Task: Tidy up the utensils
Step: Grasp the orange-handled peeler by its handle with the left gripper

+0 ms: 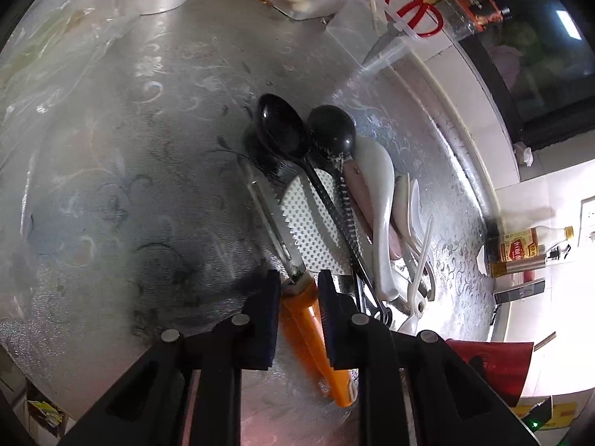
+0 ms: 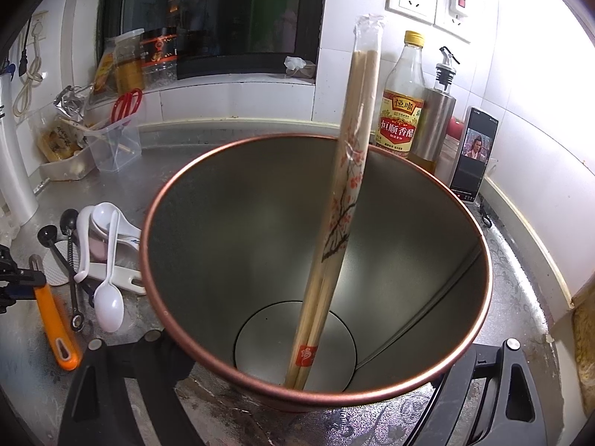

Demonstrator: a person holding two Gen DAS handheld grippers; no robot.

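**Peeler between pads, tin braced**

Left tool (image 1: 298,290) nearly closed around orange peeler (image 1: 316,338) on table (image 1: 148,186), beside spoons (image 1: 383,223); contact unclear. Right tool (image 2: 316,364) clamped on tin (image 2: 167,223) holding wrapped chopsticks (image 2: 346,193); fingertips hidden.

two black ladles (image 1: 282,130), one orange-handled peeler (image 1: 308,319), one tin (image 2: 476,260).
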